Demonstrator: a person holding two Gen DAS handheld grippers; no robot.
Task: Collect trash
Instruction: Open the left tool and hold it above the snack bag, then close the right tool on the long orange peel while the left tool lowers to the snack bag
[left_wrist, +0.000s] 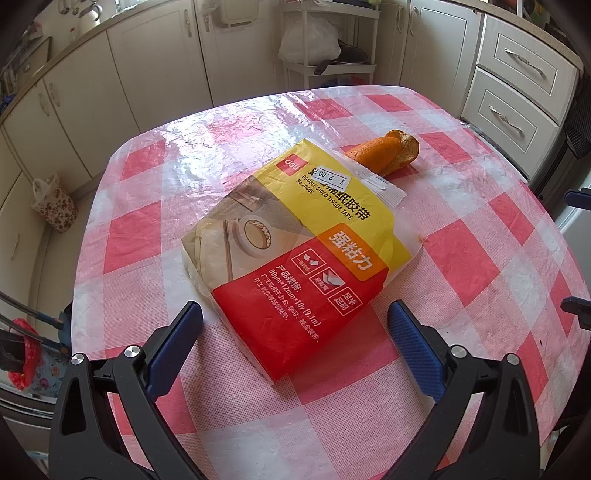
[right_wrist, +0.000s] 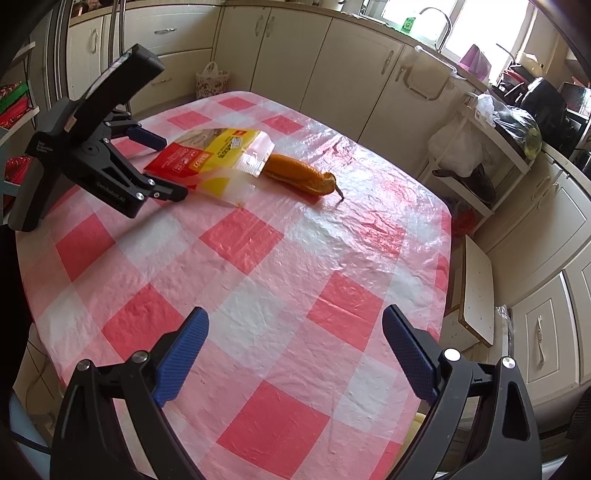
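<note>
The tape wrapper (left_wrist: 295, 236) covers the near end of the orange peel (left_wrist: 384, 151), so only the far part pokes out, and the price sticker hides a couple of the printed characters. From the right wrist view the left tool (right_wrist: 162, 166) blocks the wrapper's near corner, and the wrapper print is too small to read there. Both tool bodies run off the bottom edge. The desk (left_wrist: 480, 258) is cut off at the lower corners, and the red bag (left_wrist: 22, 354) at the left edge is only partly in view.

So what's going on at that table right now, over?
Left gripper open, lined up on the tape wrapper. Right gripper open over bare tablecloth. Orange peel lies beside the wrapper. Nothing blocking.
</note>
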